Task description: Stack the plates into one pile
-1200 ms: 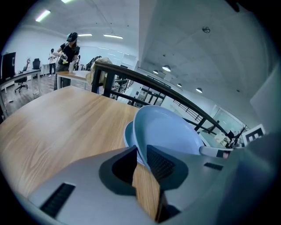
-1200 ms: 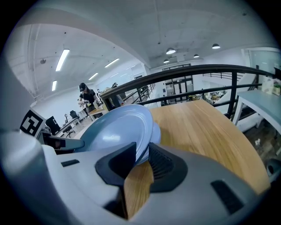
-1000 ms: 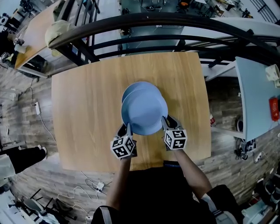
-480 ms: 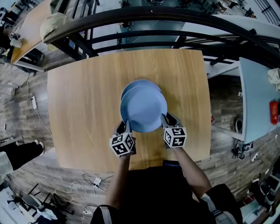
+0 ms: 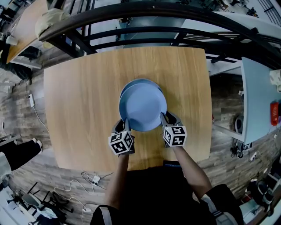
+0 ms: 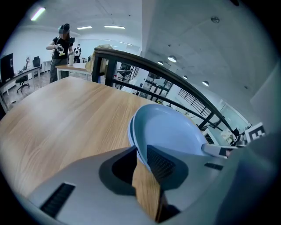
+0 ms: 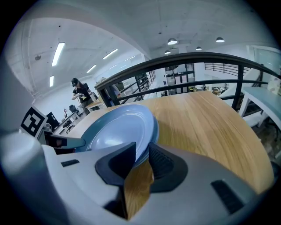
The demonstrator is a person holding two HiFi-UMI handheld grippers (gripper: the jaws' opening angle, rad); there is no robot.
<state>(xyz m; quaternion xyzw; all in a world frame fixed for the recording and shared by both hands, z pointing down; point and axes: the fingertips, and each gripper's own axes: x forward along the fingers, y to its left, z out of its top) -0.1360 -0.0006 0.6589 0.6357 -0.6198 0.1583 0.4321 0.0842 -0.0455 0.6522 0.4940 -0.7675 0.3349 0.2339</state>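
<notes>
1. Far left: wood-look floor (image 5: 26, 110) with a white cable (image 5: 94, 179) on it; a 2nd wood desk (image 5: 26, 30) sits in the top-left corner.
2. Big wood table (image 5: 79, 88) fills the middle; its top is bare but for 2 blue plates near the centre.
3. L gripper (image 5: 125, 124) is at the near-left edge of the top plate; the L gripper view shows the plate's rim going in btwn its 2 jaws, w/ the dark pads pinching it from both sides; so it is closed on that rim; its marker cube (image 5: 120, 143) is just behind, on the person's side.
4. Top plate (image 5: 142, 107): round, light blue, face up, empty; held by both tools at its near edge.
5. Bottom plate (image 5: 140, 81): same blue, lying on the table right under the top one; only a thin strip shows past the far and left edge; the top one sits a bit nearer the person, not lined up; can't tell if the 2 touch.
6. R gripper (image 5: 164, 119) is at the near-right edge of the top plate; the R gripper view shows the rim squeezed btwn its pads too; closed on the plate.
7. Right: a pale side table (image 5: 257, 96) stands apart from the wood one; a black curved rail (image 5: 145, 11) runs across the far side.
</notes>
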